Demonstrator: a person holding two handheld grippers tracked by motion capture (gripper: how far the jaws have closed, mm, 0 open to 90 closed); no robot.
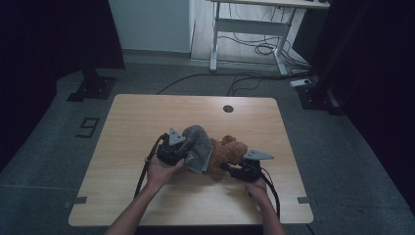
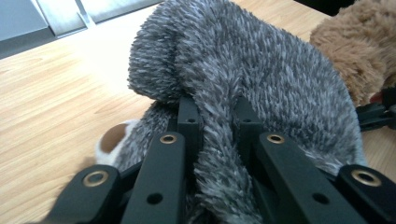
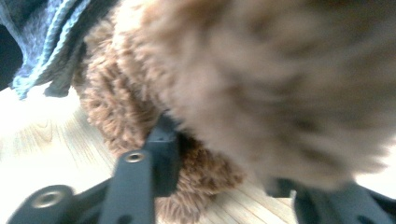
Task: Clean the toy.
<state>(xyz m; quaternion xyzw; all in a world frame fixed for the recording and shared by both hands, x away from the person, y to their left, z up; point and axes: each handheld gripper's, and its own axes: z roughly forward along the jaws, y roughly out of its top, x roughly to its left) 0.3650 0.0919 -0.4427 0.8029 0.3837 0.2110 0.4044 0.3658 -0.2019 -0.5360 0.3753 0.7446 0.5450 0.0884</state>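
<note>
A fuzzy grey cloth (image 1: 198,147) is being put over a brown teddy bear (image 1: 230,152) near the middle of the wooden table (image 1: 127,117). The bear is lying on the table, and the grey cloth is draped on its left side, touching it.

The left gripper (image 1: 171,149) is closed on a fold of the grey cloth. In the left gripper view, the fold (image 2: 219,140) is seen squeezed between the two black jaws. The cloth is held up a little, with its bulk bunched above the jaws.

The right gripper (image 1: 235,170) is pressed low against the bear. In the right gripper view, brown fur (image 3: 196,177) is seen between the jaws, so the bear seems to be pinched and kept in place.

The step in hand is judged to be the pulling of the cloth over the bear. Next, the cloth likely needs to be drawn to the right while the bear is held down.

Both forearms are stretched forward from the near edge, with the hands close together.
</note>
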